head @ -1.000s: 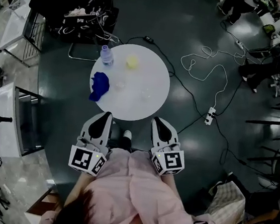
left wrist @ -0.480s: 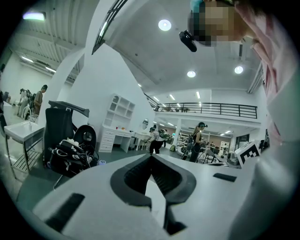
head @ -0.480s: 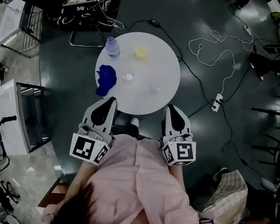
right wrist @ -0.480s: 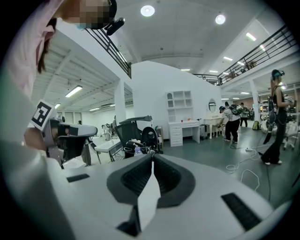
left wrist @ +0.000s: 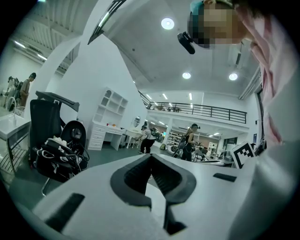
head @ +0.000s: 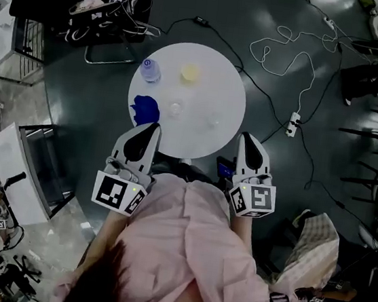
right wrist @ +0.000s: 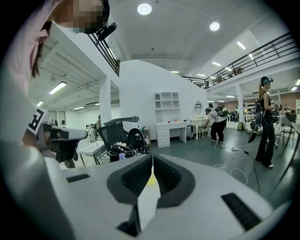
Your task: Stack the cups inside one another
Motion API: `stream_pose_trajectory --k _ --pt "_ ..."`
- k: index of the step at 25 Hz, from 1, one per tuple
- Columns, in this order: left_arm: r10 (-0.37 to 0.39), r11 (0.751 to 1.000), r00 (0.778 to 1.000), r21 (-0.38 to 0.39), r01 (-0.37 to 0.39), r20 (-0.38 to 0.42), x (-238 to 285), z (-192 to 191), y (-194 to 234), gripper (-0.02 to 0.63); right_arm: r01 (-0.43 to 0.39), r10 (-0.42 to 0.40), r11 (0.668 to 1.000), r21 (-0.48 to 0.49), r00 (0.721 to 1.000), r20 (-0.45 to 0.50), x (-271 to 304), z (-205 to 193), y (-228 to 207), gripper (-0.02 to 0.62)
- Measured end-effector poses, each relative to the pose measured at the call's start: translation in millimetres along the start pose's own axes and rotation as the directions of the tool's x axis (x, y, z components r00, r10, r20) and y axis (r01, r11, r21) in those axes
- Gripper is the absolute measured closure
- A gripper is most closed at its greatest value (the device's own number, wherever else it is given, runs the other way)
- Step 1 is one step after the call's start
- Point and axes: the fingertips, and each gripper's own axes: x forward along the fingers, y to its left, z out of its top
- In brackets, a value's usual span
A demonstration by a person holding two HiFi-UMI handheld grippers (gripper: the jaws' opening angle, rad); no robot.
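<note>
Three cups stand on the round white table [head: 211, 81]. A yellow cup [head: 190, 72] is at its far side. Two clear cups [head: 175, 108] [head: 213, 121] are nearer me and apart from each other. My left gripper [head: 152, 129] hangs at the table's near left edge, with its jaws together and nothing in them. The right gripper [head: 247, 137] is just off the near right edge, likewise shut and empty. In the right gripper view a sliver of the yellow cup [right wrist: 151, 180] shows in the slit between the jaws of the right gripper [right wrist: 152, 159]. In its own view the left gripper [left wrist: 151, 157] hides the table.
A water bottle [head: 149, 70] and a crumpled blue cloth [head: 145, 111] lie on the table's left part. A black chair with bags and cables [head: 77, 3] stands beyond it. A power strip with white cable [head: 292, 123] lies on the floor at the right. A white cabinet [head: 19, 167] is at the left.
The table sits closer to both grippers than before. The grippers have spread a little wider apart and reached the table's near edge. Nothing on the table has moved.
</note>
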Motion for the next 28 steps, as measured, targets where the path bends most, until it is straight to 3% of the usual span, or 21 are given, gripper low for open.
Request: stream_pose_trajectory --k 10,21,28 --pt "-0.017 0.999 1.000 -0.035 0.017 -0.005 9 1 21 0.591 0.044 -0.043 0.999 0.018 0.999 -0.024 15 1 2 0.563" --pt "0.073 0.996 0.997 -0.058 -0.072 0.024 6 4 32 0.591 -0.045 0.045 0.999 0.007 0.998 -0.046 35 2 11 0.563" --pt "0.092 0.994 0.996 -0.065 -0.091 0.019 17 2 17 0.591 -0.063 0.063 0.998 0.012 0.997 -0.042 33 5 -2 0.563"
